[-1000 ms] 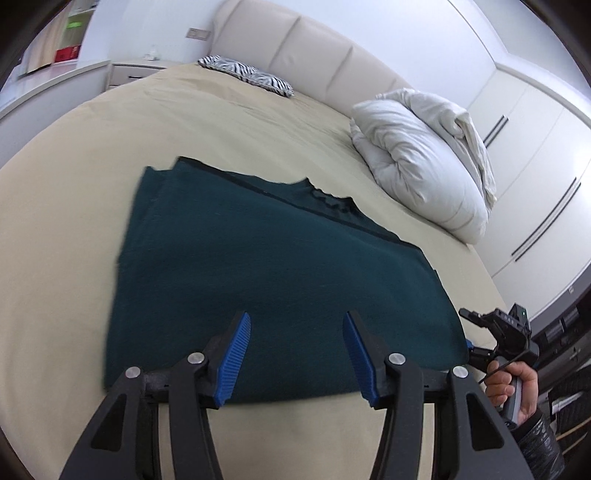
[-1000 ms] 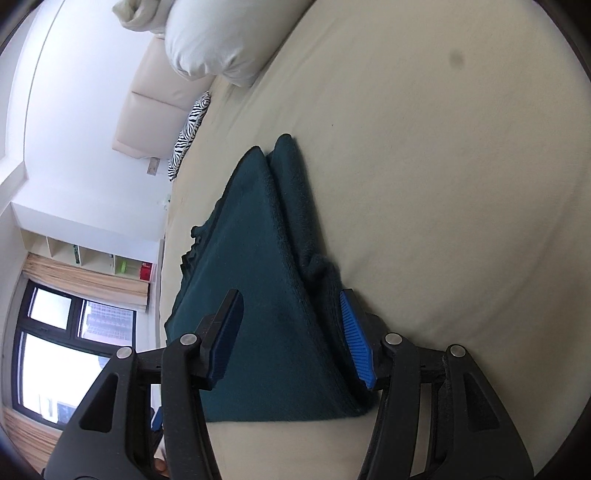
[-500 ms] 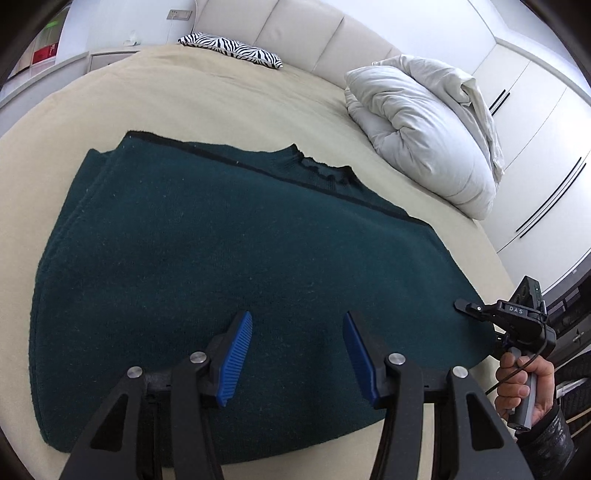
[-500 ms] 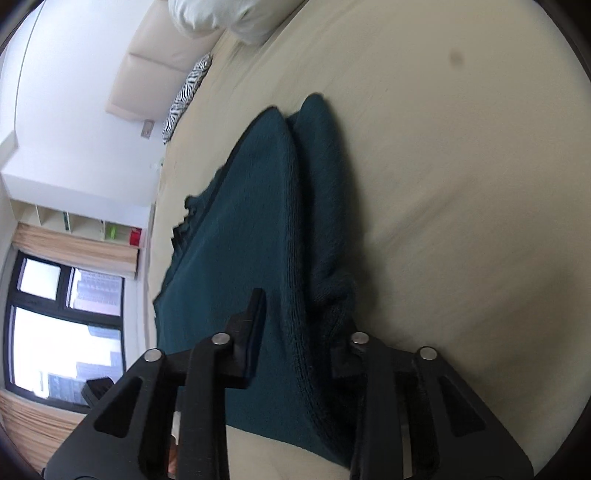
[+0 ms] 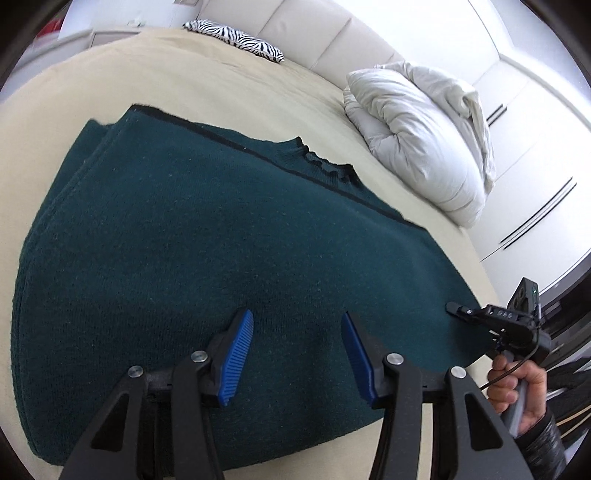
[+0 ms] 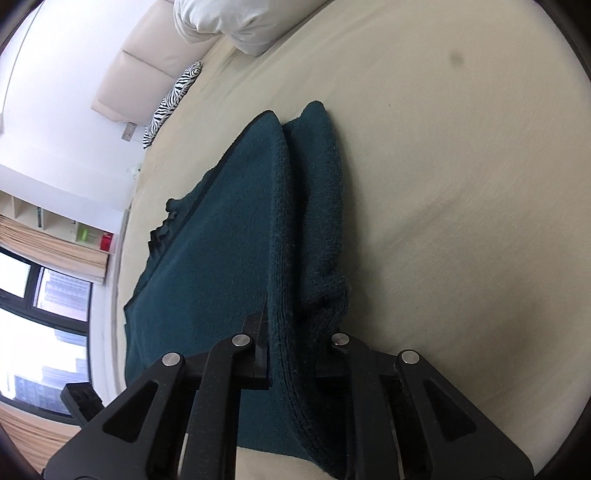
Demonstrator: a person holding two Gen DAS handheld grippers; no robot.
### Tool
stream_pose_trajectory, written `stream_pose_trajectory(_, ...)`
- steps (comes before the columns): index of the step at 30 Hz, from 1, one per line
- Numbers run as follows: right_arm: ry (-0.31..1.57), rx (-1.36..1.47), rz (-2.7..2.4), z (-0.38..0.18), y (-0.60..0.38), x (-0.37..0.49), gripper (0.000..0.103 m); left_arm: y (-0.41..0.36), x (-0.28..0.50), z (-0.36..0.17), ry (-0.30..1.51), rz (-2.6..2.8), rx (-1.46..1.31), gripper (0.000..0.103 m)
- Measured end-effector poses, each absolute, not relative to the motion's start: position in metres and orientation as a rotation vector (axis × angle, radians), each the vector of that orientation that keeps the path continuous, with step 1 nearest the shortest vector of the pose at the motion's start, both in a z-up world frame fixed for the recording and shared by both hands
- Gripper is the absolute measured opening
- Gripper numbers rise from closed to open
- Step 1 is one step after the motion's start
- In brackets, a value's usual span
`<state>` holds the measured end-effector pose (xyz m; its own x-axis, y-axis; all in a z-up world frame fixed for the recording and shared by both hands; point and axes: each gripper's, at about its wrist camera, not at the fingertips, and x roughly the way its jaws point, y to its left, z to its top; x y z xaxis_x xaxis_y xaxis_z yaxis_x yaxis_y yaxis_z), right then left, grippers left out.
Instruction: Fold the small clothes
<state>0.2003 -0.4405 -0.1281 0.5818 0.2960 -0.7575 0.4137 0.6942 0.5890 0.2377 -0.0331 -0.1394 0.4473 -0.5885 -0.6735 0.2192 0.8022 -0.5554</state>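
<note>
A dark green knitted sweater [image 5: 207,243] lies flat on the beige bed, its collar toward the headboard. My left gripper [image 5: 297,354] is open above the sweater's near edge, its blue pads apart and holding nothing. My right gripper [image 6: 295,354] is shut on the sweater's [image 6: 221,236] thick folded side edge; its pads are hidden in the knit. The right gripper also shows in the left wrist view [image 5: 495,321] at the sweater's right corner, held by a hand.
A white bundled duvet [image 5: 417,136] lies on the bed beyond the sweater to the right. A zebra-print pillow [image 5: 236,35] sits by the padded headboard. White wardrobe doors [image 5: 535,177] stand to the right. A window [image 6: 33,314] is at the left in the right wrist view.
My right gripper has closed on the sweater's side edge. My left gripper moved forward over the sweater's near edge and stays open.
</note>
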Motion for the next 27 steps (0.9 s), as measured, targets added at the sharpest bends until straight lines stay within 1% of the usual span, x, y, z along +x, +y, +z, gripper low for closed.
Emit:
stream_pose_trajectory(2,0.982,0.755,-0.121,-0.114,-0.429,0.205,0.01,-0.023,0.237,-0.139,0.992,-0.522,-0.467,0.045)
stream_pose_trajectory(6,0.968,0.499,-0.173,-0.069,-0.379,0.225,0.01,0.009,0.227,-0.131,0.942,-0.5,-0.558,0.044)
stream_pose_trajectory(9,0.951,0.256,-0.125,-0.035,-0.31,0.25,0.01,0.046,0.224,-0.122,0.879,-0.473,-0.653,0.045)
stream_pose_trajectory(11,0.944,0.028,-0.002,-0.024,-0.232,0.265,0.01,0.073,0.224,-0.119,0.837,-0.445,-0.728,0.048)
stream_pose_trajectory(12,0.953,-0.059,0.075,-0.025,-0.198,0.268,0.01,0.085,0.224,-0.118,0.822,-0.432,-0.754,0.052)
stream_pose_trajectory(13,0.971,-0.197,0.173,-0.033,-0.151,0.268,0.01,0.093,0.223,-0.118,0.814,-0.425,-0.773,0.053)
stream_pose_trajectory(16,0.979,-0.506,0.251,-0.065,-0.076,0.261,0.01,0.107,0.224,-0.121,0.817,-0.44,-0.814,0.053)
stream_pose_trajectory(17,0.973,-0.566,0.255,-0.074,-0.064,0.258,0.01,0.108,0.226,-0.122,0.821,-0.443,-0.818,0.054)
stream_pose_trajectory(19,0.958,-0.622,0.241,-0.084,-0.053,0.254,0.01,0.108,0.231,-0.125,0.835,-0.447,-0.827,0.054)
stream_pose_trajectory(23,0.906,-0.628,0.239,-0.083,-0.06,0.246,0.01,0.091,0.248,-0.116,0.858,-0.485,-0.801,0.054)
stream_pose_trajectory(26,0.857,-0.678,0.239,-0.086,-0.055,0.24,0.01,0.063,0.269,-0.104,0.892,-0.543,-0.731,0.067)
stream_pose_trajectory(27,0.846,-0.684,0.238,-0.088,-0.055,0.237,0.01,0.056,0.274,-0.105,0.917,-0.555,-0.718,0.067)
